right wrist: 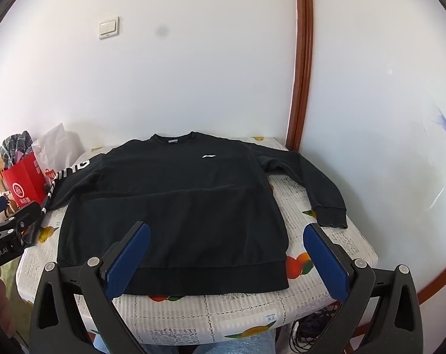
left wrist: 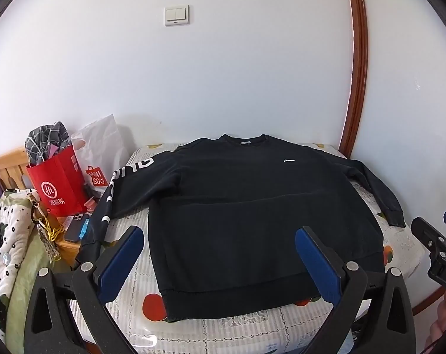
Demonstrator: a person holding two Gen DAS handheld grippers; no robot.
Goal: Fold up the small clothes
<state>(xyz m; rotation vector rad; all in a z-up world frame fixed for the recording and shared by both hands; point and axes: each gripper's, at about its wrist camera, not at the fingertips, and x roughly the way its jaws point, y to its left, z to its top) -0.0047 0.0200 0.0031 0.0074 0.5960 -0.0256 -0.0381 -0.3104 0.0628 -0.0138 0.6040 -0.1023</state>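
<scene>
Bench (right wrist: 326, 253): lower middle of both views, set against the white wall.
Cover: a pale cloth (left wrist: 405, 244) printed with orange fruit — it hangs over the near edge.
On it: a black sweatshirt (right wrist: 175, 206) — spread flat, front up, collar toward the wall.
Sleeves: the right-of-frame one lies on the cloth; the lettered one at left of frame hangs over the edge.

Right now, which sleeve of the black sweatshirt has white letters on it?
The left sleeve, which hangs over the table edge near the red bag. The right sleeve is plain black.
</scene>
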